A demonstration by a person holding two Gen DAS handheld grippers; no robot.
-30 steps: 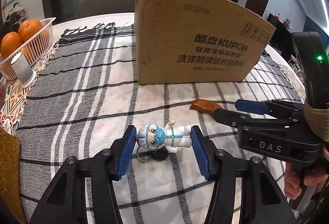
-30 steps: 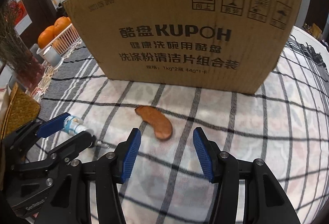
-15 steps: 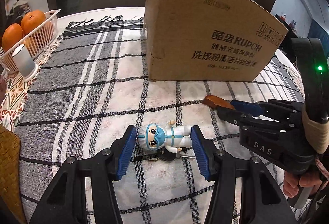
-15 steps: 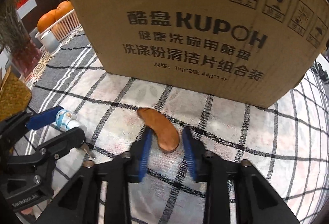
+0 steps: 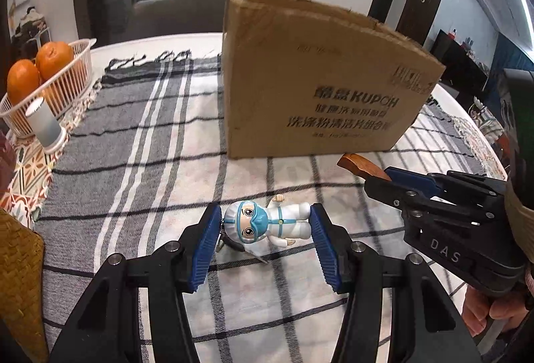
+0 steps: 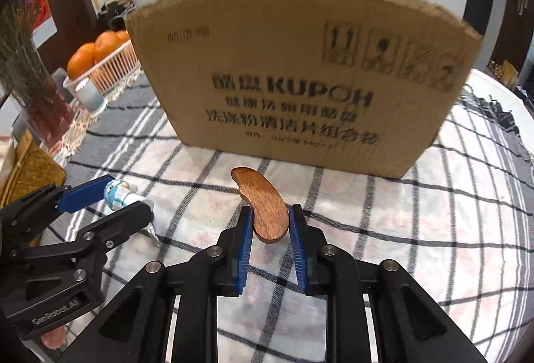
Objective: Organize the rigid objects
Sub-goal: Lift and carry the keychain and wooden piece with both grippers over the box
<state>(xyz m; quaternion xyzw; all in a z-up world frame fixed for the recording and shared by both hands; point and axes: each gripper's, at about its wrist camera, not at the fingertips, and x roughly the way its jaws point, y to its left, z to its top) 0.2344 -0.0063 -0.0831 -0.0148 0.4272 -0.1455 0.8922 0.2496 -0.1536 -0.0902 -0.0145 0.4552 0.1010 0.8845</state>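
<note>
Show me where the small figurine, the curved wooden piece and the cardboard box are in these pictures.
figurine (image 5: 267,224): left wrist view, on its white body beside the masked head.
curved wooden piece (image 6: 263,203): right wrist view, on the middle of its top face.
cardboard box (image 6: 300,69): right wrist view, on the printed front wall.

Wrist cams, both facing box (image 5: 320,89)

My left hand-held gripper (image 5: 265,229): pitched downward, pads clamped on held item. My right hand-held gripper (image 6: 268,223): pitched downward, pads closed tight on held item; my fingers (image 5: 484,318) wrap its grip.
</note>
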